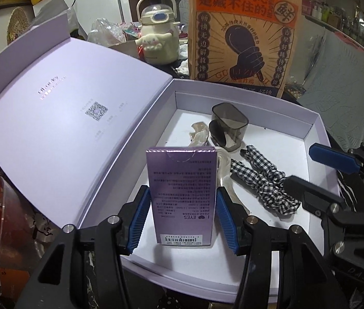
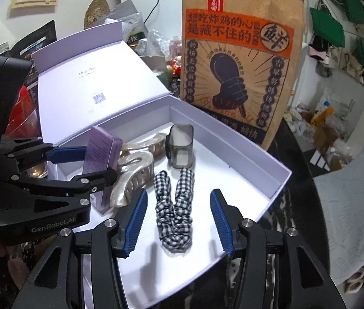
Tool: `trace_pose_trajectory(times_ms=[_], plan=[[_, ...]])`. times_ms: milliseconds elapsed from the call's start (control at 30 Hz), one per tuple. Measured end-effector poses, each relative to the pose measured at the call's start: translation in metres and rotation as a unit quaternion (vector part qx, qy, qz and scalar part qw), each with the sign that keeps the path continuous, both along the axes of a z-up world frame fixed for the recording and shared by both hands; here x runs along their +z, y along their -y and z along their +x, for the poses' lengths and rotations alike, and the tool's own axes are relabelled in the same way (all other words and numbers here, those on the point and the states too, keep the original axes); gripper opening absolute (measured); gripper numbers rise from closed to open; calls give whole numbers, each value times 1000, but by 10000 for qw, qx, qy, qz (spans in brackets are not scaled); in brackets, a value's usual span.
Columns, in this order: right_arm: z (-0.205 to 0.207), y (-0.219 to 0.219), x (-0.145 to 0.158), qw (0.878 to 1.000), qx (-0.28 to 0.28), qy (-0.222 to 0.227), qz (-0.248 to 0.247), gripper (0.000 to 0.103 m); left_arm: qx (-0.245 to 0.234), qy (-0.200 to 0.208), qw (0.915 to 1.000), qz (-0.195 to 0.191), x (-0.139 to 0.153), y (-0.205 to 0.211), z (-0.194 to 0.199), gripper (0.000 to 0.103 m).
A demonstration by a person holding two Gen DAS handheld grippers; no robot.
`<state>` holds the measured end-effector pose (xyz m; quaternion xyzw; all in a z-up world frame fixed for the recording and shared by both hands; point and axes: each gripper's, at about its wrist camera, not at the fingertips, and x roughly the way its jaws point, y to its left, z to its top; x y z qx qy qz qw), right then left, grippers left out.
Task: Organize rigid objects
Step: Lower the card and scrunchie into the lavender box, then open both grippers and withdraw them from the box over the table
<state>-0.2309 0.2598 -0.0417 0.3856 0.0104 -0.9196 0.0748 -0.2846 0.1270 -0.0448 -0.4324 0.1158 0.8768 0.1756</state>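
Observation:
My left gripper is shut on a purple carton, held upright over the near left part of the open white gift box. The right wrist view shows the same grip on the carton, with the left gripper at its left. My right gripper stands open, its pads on either side of a black-and-white checked scrunchie lying on the box floor, touching nothing. Two pearly hair claws and a smoky grey plastic cup lie further in. The carton half hides the claws in the left wrist view.
The box lid stands open to the left. A tall brown paper bag rises right behind the box, with a cream character bottle beside it. Clutter and a glass jar crowd the left side.

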Motion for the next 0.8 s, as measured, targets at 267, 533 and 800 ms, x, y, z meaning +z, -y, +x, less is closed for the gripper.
trace_pose_trajectory(times_ms=[267, 533, 800], plan=[[12, -11, 24, 9998, -154, -109, -28, 50, -83, -232, 9994, 256, 26, 7, 15, 51], [31, -9, 43, 9998, -102, -186, 43, 57, 52, -410, 9989, 236, 46, 13, 34, 51], [53, -3, 59, 9993, -161, -342, 58, 64, 184, -530, 9981, 238, 58, 27, 55, 58]])
